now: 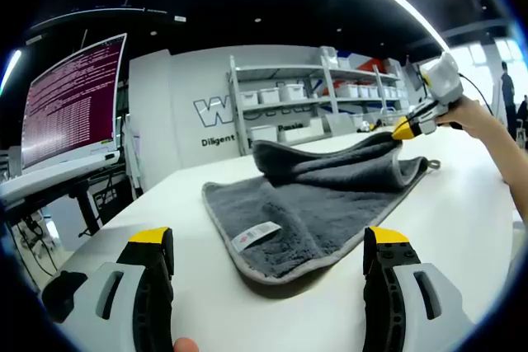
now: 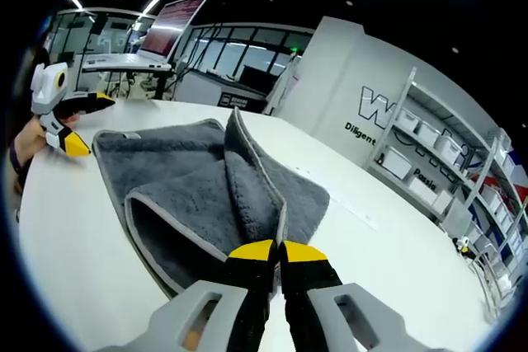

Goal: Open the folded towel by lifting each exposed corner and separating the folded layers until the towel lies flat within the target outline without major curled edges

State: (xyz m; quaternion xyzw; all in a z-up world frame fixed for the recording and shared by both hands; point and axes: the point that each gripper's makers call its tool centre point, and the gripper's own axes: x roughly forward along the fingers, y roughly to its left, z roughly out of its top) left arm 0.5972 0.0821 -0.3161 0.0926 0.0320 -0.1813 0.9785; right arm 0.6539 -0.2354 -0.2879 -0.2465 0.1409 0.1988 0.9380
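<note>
Grey towel (image 2: pixel 210 195) corner pinched in right tongs (image 2: pixel 276 255); left tongs (image 1: pixel 268 249) gape apart before its label (image 1: pixel 255 237).

towel (image 1: pixel 313 204) on table (image 1: pixel 462 204), right claw (image 2: pixel 276 253) pinching its lifted edge, shelves (image 1: pixel 297 96) behind

One towel (image 1: pixel 318 204), two tongs (image 1: pixel 268 257) (image 2: pixel 277 251), one monitor (image 1: pixel 70 105).

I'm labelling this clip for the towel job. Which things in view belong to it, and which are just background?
Job:
grey towel
right gripper, clamped on a towel edge
left gripper, open
white table

Background:
monitor
shelves with bins
</note>
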